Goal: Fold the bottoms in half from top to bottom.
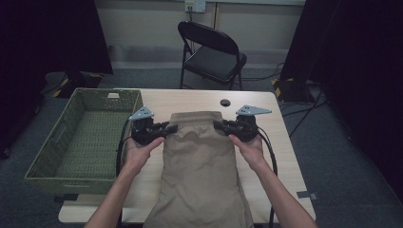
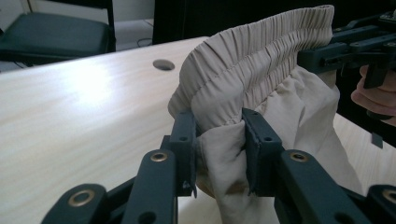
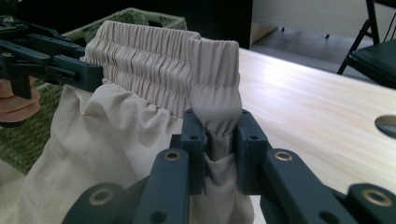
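While both tongs, left gripper [image 1: 170, 128] at 9 o'clock and right gripper [image 1: 218, 125] at 3, pinch the beige elastic-waist cloth trousers [image 1: 199, 171], the waistband spreads flat, probably for folding.

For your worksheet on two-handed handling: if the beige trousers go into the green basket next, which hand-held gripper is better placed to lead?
Probably the left hand-held gripper: it clamps the waistband of the beige trousers on the side beside the green basket. The right hand-held gripper grips the far end.

Your left gripper [image 1: 172, 128] and right gripper [image 1: 218, 125]: black bodies, each topped by a grey three-cornered plate, each trailing a black cable. Jaws: dark linkage bars with brass-ringed pivot holes and small screws. Your forearms are bare, no sleeves.
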The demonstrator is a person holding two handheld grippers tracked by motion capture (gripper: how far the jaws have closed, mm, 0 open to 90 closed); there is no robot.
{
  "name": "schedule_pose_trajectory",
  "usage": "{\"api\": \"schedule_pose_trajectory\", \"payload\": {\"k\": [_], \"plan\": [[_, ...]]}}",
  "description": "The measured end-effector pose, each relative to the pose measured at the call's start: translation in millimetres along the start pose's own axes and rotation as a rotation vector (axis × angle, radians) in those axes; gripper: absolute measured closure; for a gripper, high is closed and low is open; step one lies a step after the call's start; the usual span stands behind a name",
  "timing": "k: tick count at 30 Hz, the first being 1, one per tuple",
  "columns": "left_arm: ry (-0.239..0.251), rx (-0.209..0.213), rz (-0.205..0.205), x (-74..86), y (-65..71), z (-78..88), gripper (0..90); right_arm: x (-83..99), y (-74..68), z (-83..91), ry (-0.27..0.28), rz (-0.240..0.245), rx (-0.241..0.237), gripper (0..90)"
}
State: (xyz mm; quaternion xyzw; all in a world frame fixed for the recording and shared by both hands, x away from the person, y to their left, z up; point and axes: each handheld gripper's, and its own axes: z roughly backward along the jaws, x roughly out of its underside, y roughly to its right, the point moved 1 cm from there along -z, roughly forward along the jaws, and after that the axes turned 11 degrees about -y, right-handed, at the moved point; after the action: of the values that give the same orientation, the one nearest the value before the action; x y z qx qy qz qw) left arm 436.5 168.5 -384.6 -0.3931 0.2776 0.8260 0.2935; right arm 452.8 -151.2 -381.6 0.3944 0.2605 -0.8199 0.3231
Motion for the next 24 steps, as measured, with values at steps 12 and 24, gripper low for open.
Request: {"api": "schedule_pose_trajectory", "payload": {"k": [12, 24], "plan": [[0.050, -0.015, -0.021, -32.4, 3.9, 8.5, 69.2, -25.5, 1.9, 17.1, 0.054, 0.009, 0.018, 76.7], [0.087, -0.017, -0.043, -58.9, 3.6, 10.7, 69.6, -44.2, 6.9, 30.2, 0.101, -0.002, 0.032, 76.8]]}}
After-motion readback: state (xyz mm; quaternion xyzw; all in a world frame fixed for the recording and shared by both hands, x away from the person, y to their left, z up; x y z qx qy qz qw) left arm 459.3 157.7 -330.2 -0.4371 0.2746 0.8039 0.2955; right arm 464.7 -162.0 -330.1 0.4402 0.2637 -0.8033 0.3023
